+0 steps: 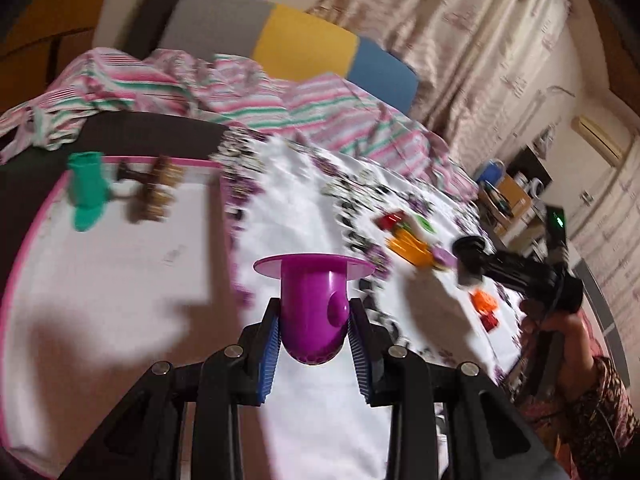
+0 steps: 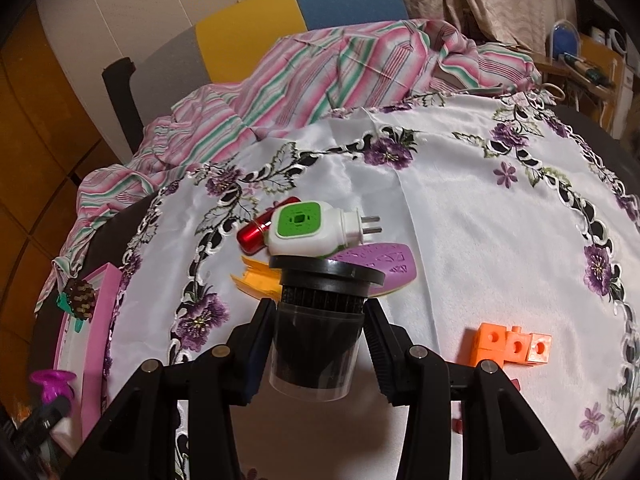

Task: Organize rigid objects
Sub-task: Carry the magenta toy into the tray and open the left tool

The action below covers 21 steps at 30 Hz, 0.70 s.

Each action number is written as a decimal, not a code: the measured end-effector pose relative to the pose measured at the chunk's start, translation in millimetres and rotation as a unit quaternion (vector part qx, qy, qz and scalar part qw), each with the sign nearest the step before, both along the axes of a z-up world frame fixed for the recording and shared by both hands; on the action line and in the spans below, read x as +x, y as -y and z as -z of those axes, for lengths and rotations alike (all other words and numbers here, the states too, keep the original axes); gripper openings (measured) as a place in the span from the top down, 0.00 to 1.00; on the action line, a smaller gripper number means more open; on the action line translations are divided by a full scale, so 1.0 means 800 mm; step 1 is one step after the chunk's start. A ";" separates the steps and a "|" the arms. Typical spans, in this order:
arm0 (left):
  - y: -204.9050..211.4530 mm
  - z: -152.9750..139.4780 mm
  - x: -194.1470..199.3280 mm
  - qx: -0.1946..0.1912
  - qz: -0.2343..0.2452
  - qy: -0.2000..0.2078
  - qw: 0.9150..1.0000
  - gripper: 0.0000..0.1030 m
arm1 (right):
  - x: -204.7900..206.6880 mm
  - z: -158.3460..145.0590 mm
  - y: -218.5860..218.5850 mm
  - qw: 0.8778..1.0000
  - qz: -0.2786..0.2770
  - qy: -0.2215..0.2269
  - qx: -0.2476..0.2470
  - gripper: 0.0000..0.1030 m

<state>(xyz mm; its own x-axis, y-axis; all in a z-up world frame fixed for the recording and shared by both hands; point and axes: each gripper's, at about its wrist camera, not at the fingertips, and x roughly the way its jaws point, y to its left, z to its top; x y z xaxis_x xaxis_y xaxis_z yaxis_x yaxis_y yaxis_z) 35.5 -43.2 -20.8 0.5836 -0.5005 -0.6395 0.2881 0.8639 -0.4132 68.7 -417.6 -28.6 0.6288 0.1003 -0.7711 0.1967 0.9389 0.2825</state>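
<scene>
My left gripper (image 1: 314,332) is shut on a purple plastic cup-shaped toy with a wide brim (image 1: 314,304), held above the white pink-rimmed tray (image 1: 120,280). A green toy (image 1: 86,190) and a brown hairbrush (image 1: 156,192) lie at the tray's far end. My right gripper (image 2: 318,344) is shut on a black cylindrical filter with a clear base (image 2: 316,340), above the white embroidered cloth (image 2: 460,220). Beyond it lie a white-green plug-in device (image 2: 308,232), a red tube (image 2: 256,234), a purple oval piece (image 2: 380,262), a yellow piece (image 2: 260,278) and orange cubes (image 2: 508,346).
A striped pink-green fabric (image 2: 320,76) is heaped behind the cloth, with a grey-yellow-blue chair back (image 2: 280,28) behind it. Curtains hang at the back. A cluttered side table (image 2: 592,60) stands at the far right. The right hand and its gripper show in the left wrist view (image 1: 520,276).
</scene>
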 end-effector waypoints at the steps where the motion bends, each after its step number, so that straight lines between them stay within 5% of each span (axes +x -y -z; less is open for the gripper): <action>1: -0.011 0.001 0.004 -0.002 -0.009 -0.004 1.000 0.69 | 0.000 0.000 0.000 1.000 0.001 0.000 -0.001 0.56; 21: -0.145 0.049 0.091 0.024 -0.126 -0.091 0.987 0.69 | -0.010 -0.025 -0.058 0.996 -0.051 0.051 -0.043 0.56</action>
